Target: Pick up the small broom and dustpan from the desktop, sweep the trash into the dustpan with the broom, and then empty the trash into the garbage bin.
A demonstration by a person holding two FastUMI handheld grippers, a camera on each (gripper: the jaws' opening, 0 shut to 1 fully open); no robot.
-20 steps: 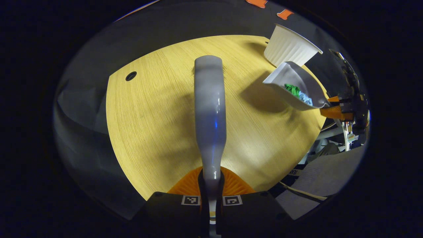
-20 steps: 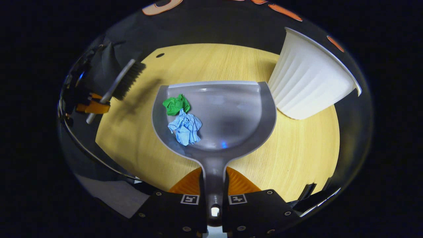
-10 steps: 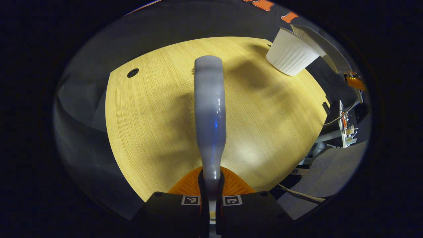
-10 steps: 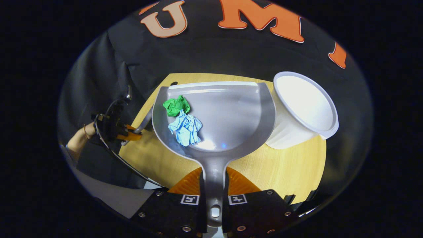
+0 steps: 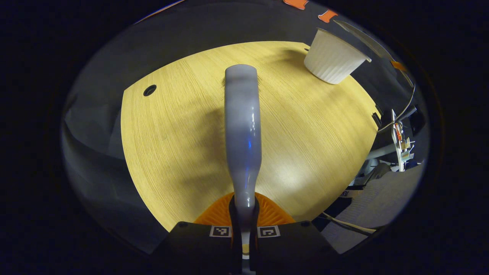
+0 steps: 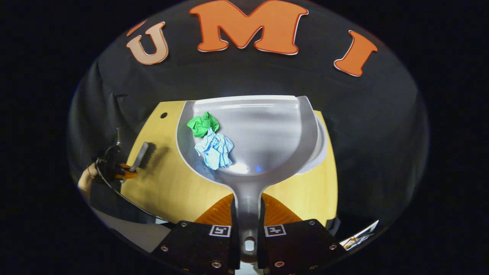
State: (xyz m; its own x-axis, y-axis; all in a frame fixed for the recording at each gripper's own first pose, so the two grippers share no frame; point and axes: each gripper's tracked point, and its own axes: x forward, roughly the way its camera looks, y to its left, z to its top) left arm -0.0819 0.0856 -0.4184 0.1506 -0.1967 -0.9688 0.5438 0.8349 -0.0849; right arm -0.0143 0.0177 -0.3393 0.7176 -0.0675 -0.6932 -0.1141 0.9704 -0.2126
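Holding grey dustpan (image 6: pixel 267 137), green, blue trash (image 6: pixel 210 139).

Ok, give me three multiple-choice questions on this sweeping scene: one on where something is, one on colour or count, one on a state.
1. Where is the dustpan relative to the white bin?
A. Held over it
B. Flat on the desk far from it
C. Inside it

2. What paper wads lie in the dustpan?
A. Two red
B. One green, one blue
C. Three yellow

3. What is the left gripper doing?
A. Open, empty
B. Clamping the broom
C. Holding the bin

Answers: 1 A, the bin's rim peeks from under the pan. 2 B, both wads show. 3 B, fingers shut on the handle.
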